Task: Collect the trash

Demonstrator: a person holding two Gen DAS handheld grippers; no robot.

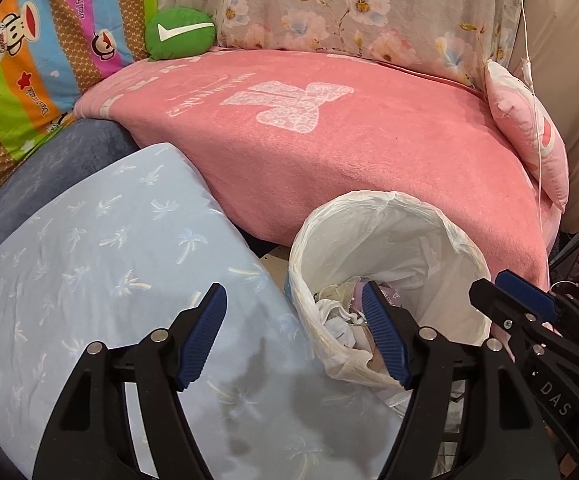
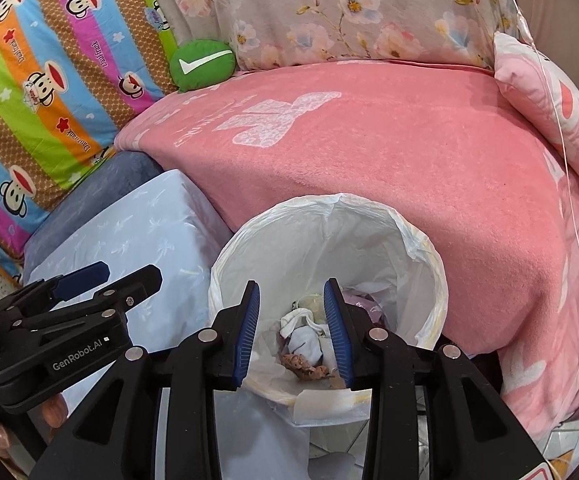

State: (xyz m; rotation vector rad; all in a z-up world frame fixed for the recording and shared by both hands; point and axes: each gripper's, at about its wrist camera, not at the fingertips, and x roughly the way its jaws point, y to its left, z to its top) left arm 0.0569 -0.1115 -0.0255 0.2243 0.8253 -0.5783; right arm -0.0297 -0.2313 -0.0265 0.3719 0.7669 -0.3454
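The round bin lined with a white plastic bag (image 2: 329, 248) stands against the front edge of the pink blanket-covered seat (image 2: 409, 152), its crumpled paper and brown scraps (image 2: 305, 344) inside; both claws hover over it, likely after dropping rubbish; left gripper (image 1: 293, 336) gapes wide and empty; right gripper (image 2: 291, 330) stands partly apart, holding nothing.

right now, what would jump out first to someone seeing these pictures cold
The big pink blanket fills the middle, draped over the seat. In front of it stands a bin lined with a white bag, crumpled trash at its bottom. At the back left, a green cushion with a white tick sits beside bright striped monkey-print fabric.
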